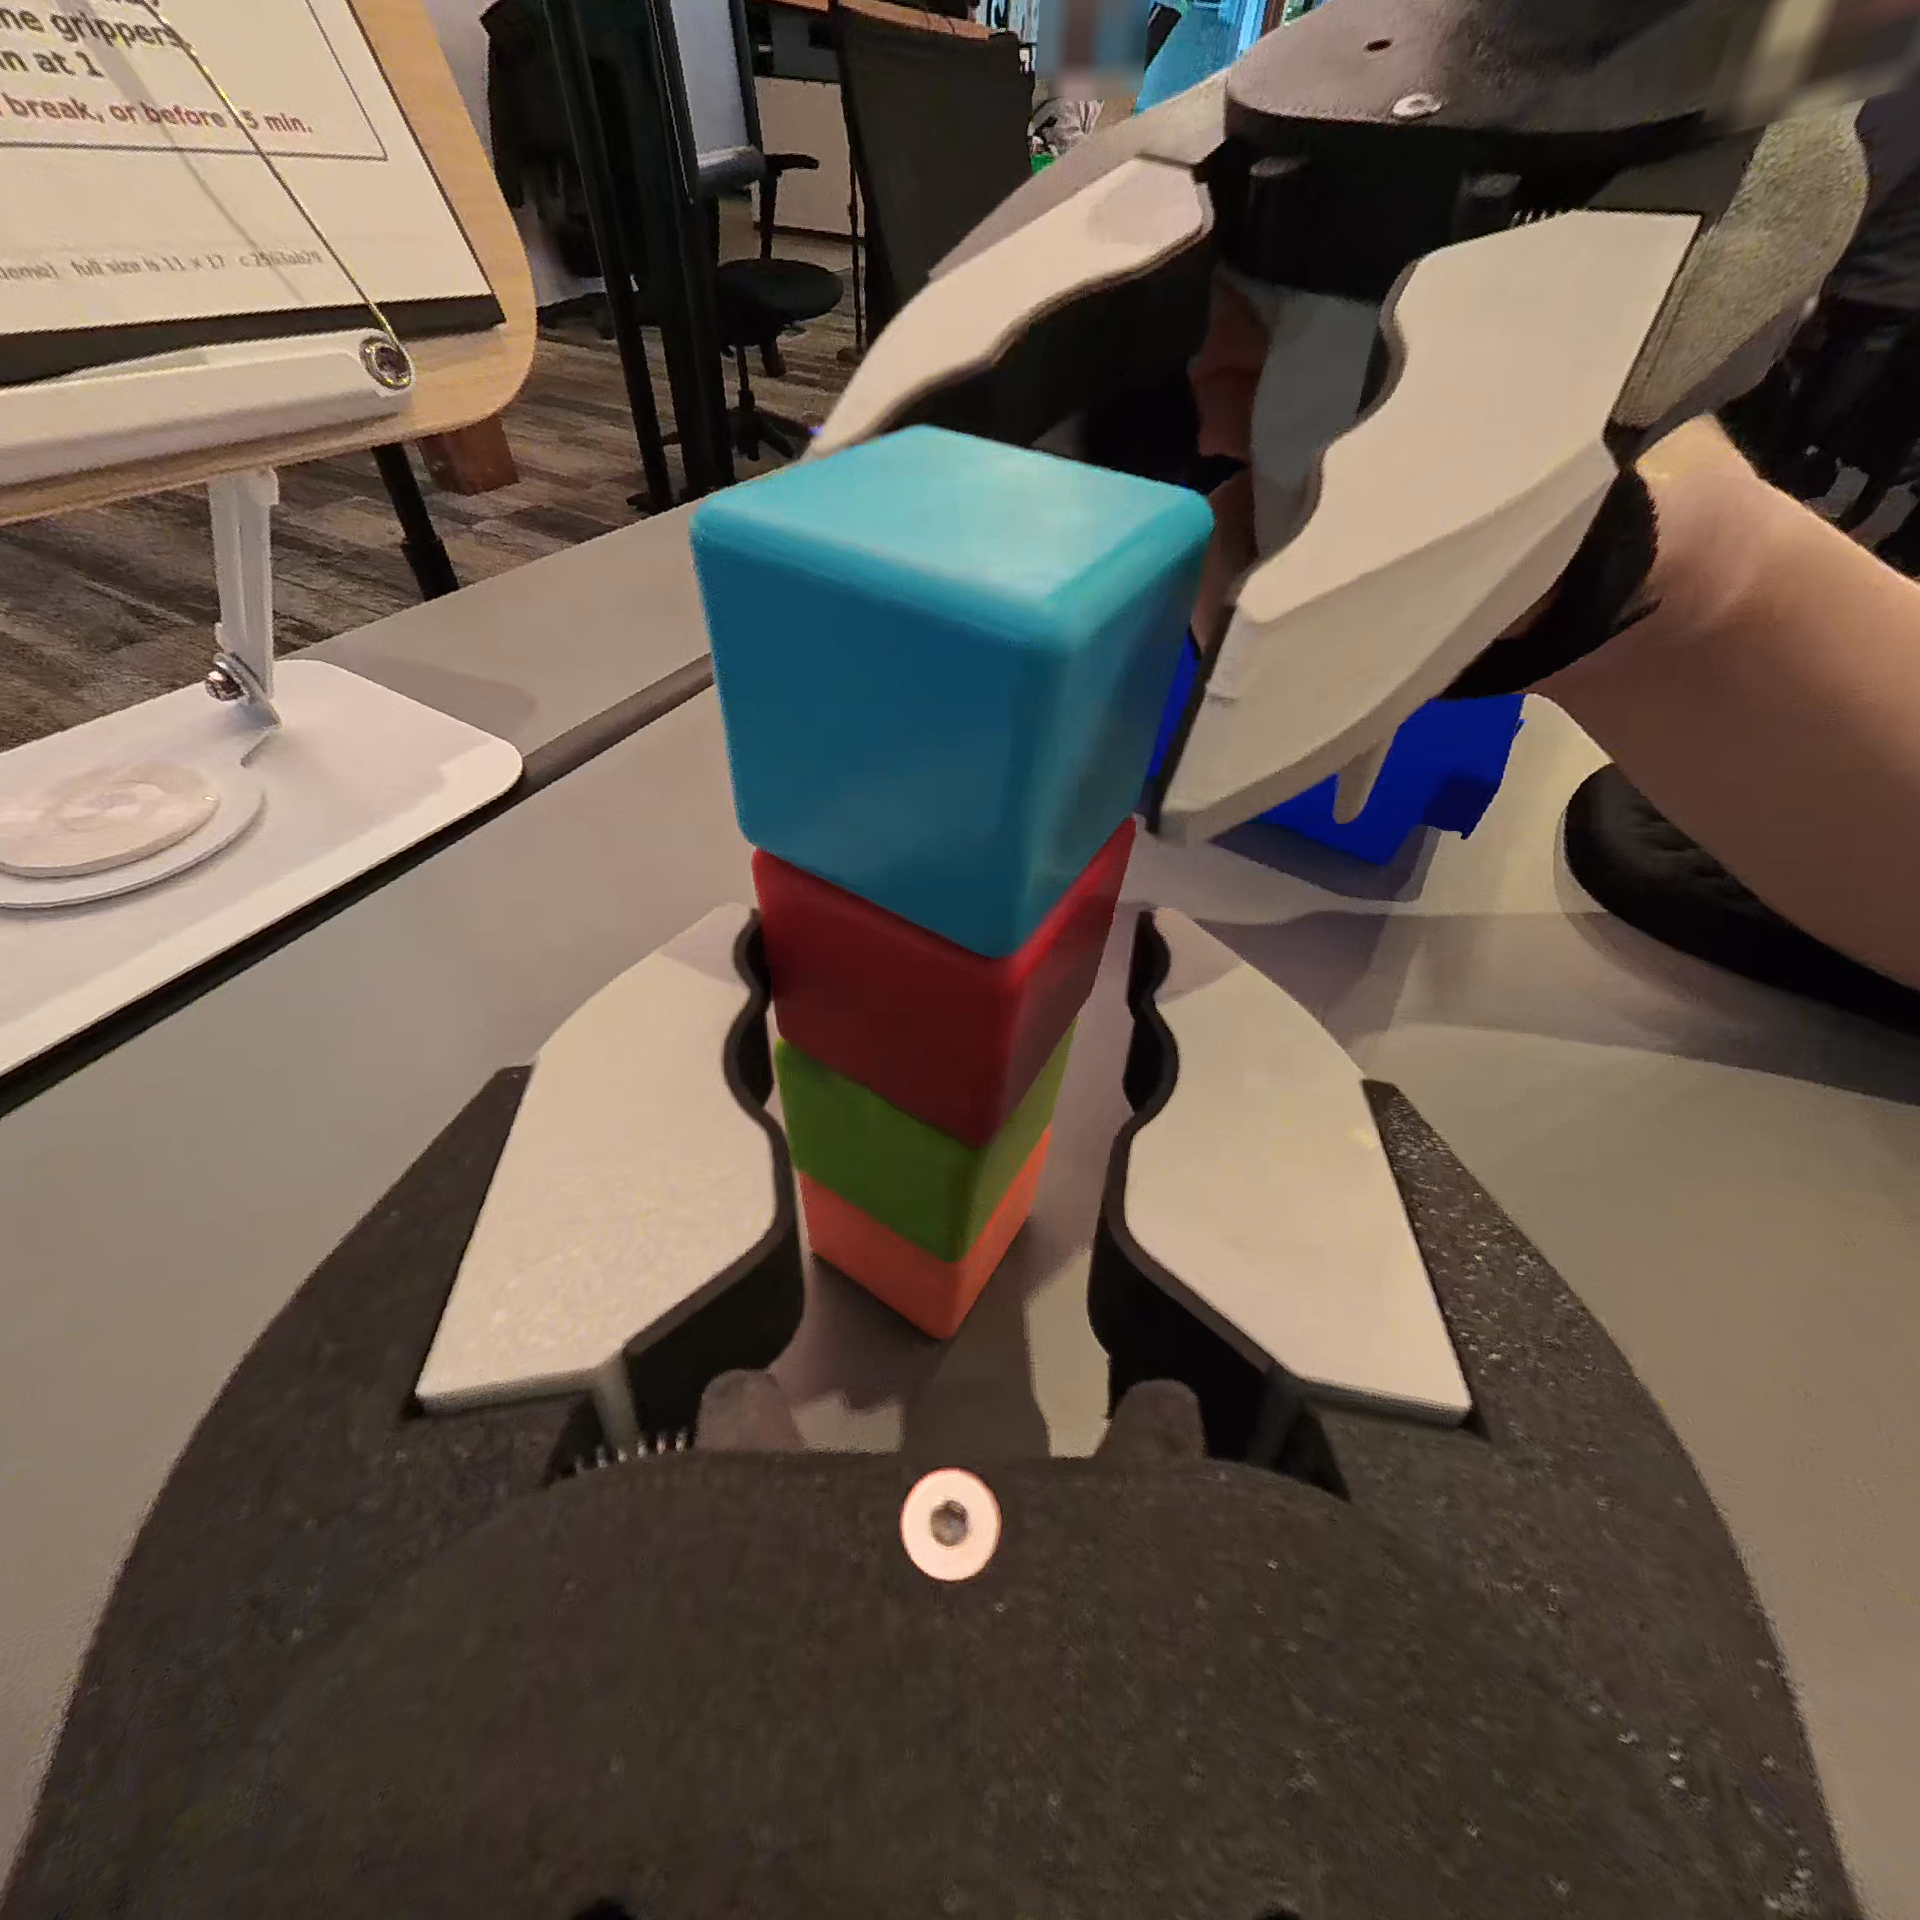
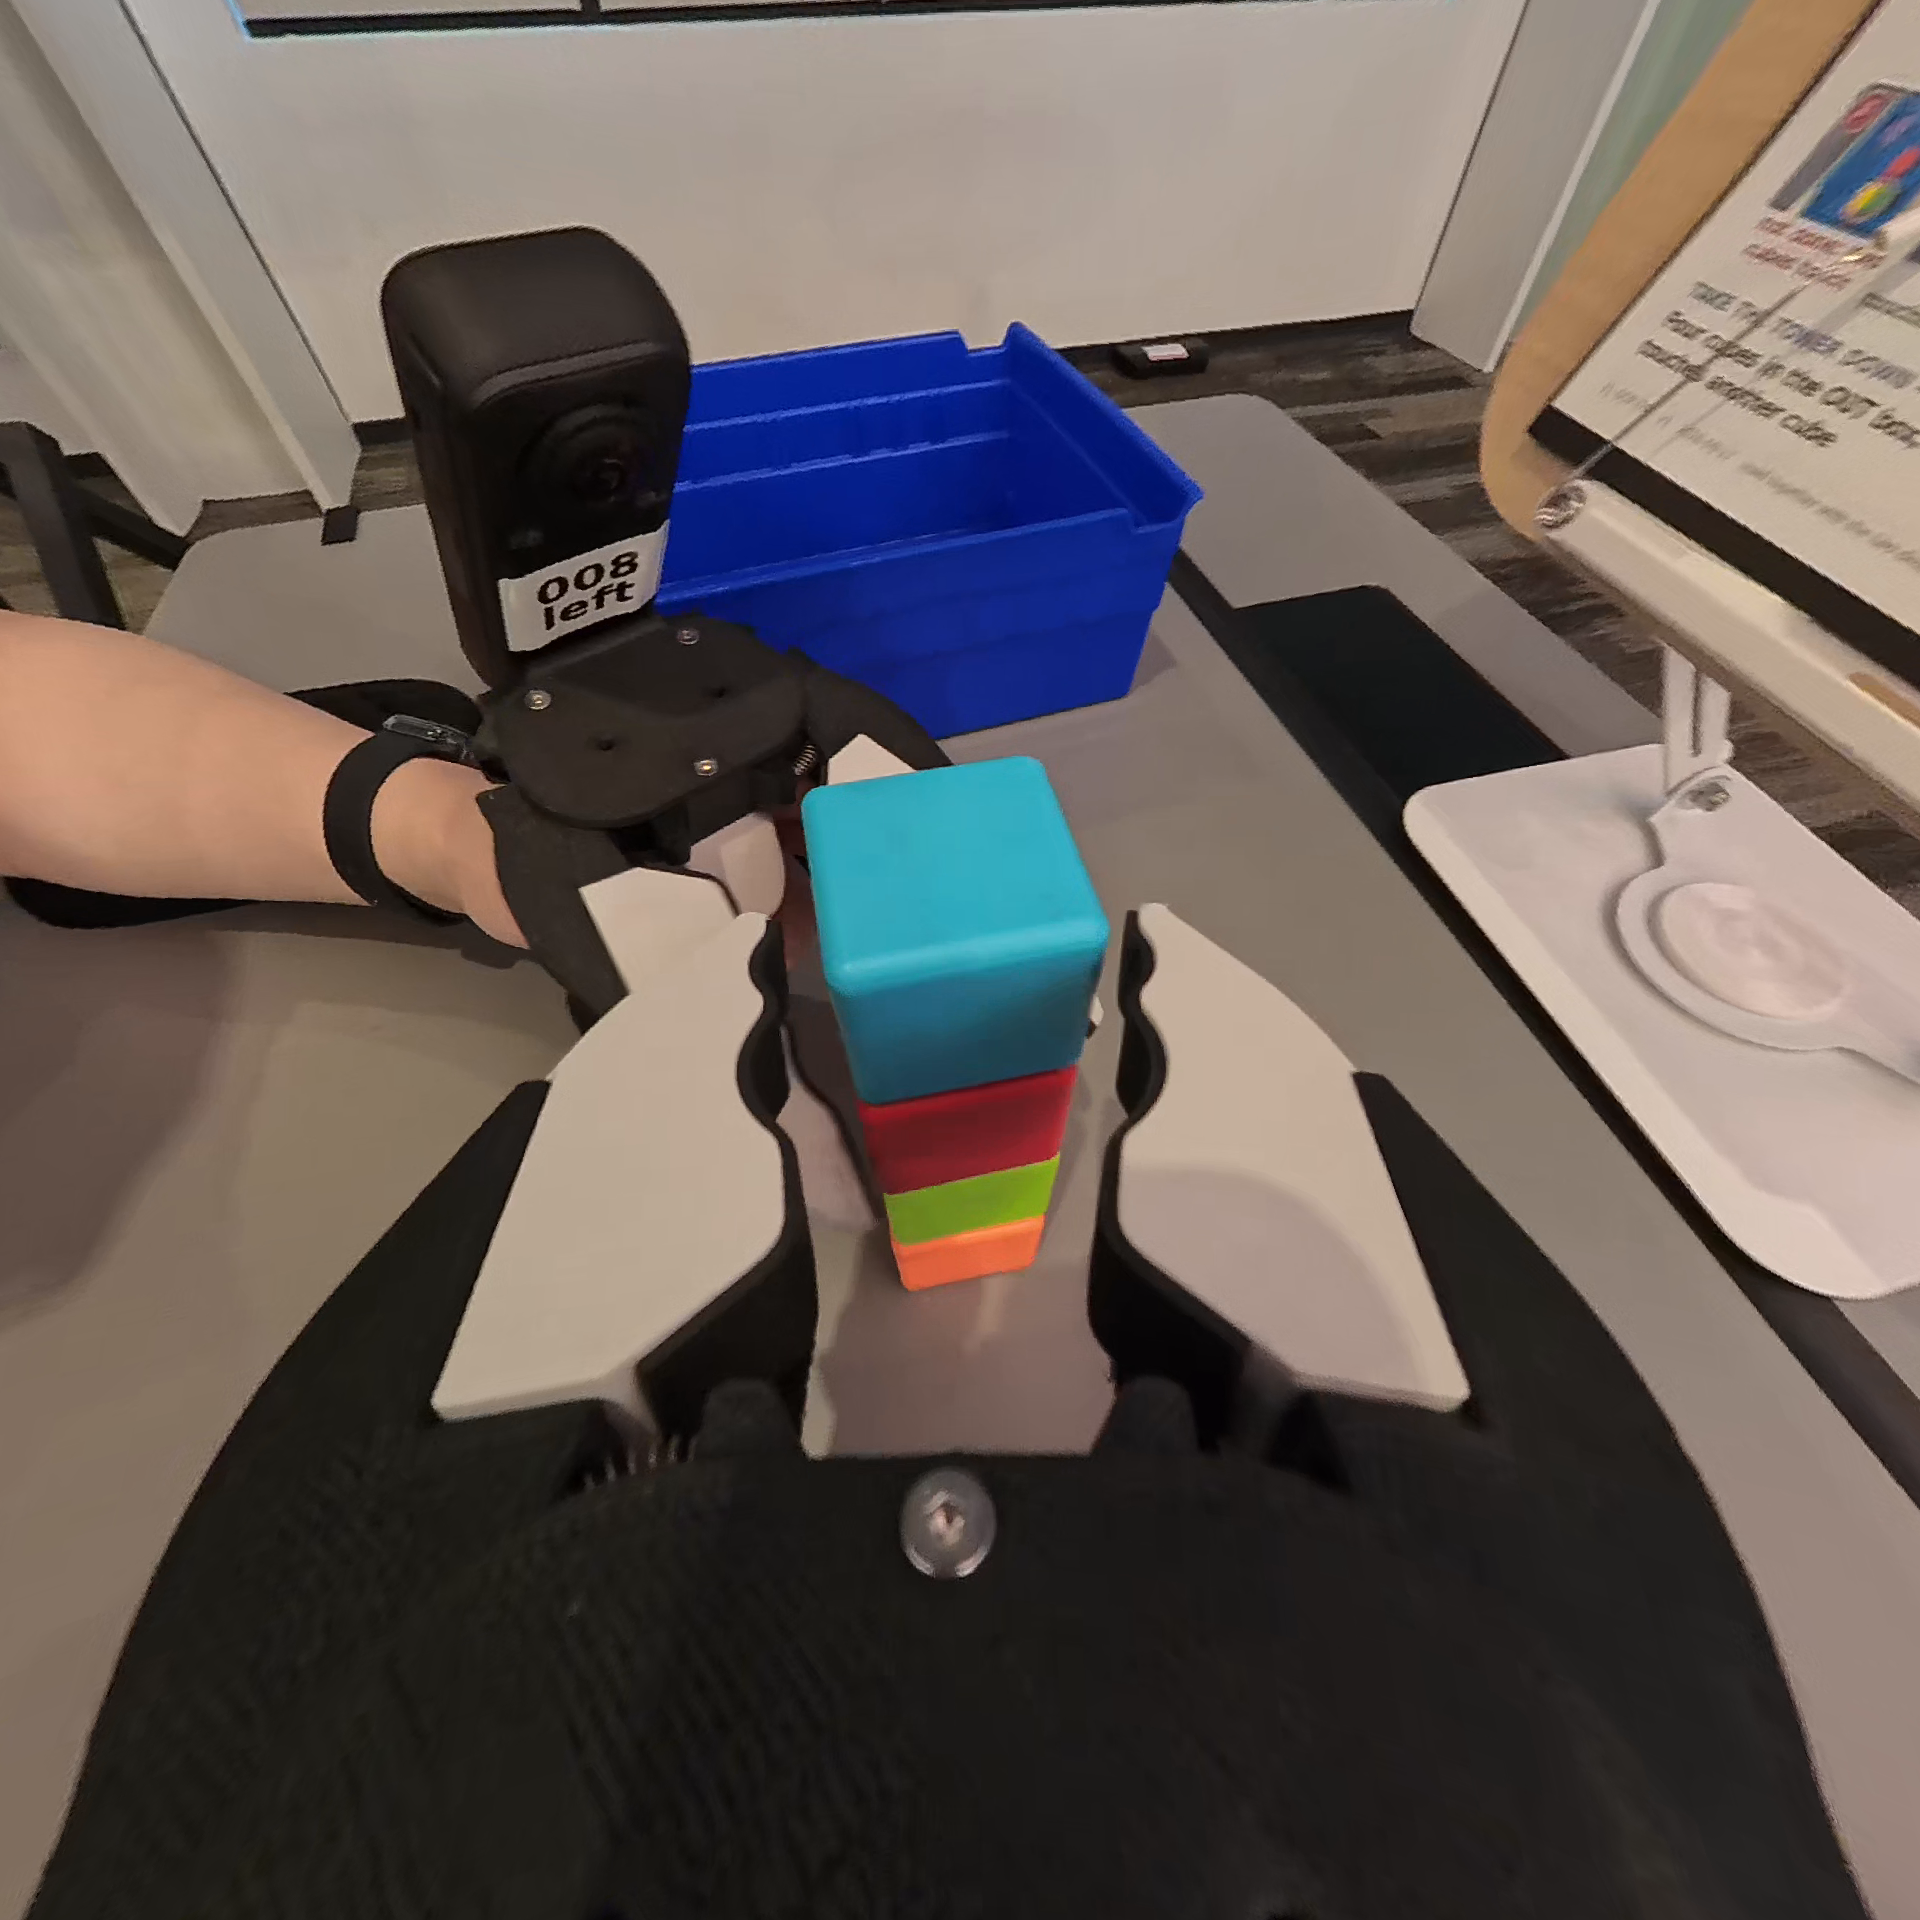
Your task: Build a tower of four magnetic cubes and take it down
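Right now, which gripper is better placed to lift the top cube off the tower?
Probably right. The right gripper is open and flanks the teal cube at its height. The left gripper is open too, but sits lower, beside the red cube.

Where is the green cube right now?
The green cube sits third from the top of the tower, between the red cube above and the orange cube below, centred in both wrist views.

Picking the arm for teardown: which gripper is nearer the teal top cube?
Right. The right gripper is open, fingers flanking the teal cube. The left gripper is also open, lower, level with the red cube.
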`<action>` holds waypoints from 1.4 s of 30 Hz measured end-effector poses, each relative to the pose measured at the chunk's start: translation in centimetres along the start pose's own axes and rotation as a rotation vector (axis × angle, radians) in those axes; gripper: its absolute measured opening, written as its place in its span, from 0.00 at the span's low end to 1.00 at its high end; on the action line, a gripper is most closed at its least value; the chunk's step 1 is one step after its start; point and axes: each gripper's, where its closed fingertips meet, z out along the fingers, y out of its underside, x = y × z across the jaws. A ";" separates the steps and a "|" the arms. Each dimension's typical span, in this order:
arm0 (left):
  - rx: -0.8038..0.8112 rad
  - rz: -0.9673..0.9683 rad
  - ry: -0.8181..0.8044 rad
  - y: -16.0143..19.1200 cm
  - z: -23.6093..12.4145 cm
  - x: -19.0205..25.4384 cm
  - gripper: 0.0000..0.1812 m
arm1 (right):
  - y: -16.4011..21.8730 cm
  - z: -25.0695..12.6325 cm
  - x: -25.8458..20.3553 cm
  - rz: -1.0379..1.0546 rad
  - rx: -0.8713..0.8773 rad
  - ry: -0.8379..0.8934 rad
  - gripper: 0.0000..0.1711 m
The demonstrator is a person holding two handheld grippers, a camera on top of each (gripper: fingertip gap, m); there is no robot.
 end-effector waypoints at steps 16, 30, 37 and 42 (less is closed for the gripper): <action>-0.018 0.000 -0.011 0.1 -0.1 0.2 0.34 | 0.5 0.7 -0.3 -0.002 -0.017 -0.008 0.31; -0.027 0.006 -0.012 0.1 -0.1 0.2 0.34 | 0.4 0.6 -0.4 0.027 -0.033 -0.024 0.30; -0.034 0.007 -0.013 0.1 -0.1 0.2 0.34 | -2.1 -1.0 -0.1 0.215 0.128 -0.117 0.30; -0.039 0.006 -0.013 0.1 -0.1 0.2 0.33 | -4.6 -6.4 2.7 0.153 0.148 0.069 0.30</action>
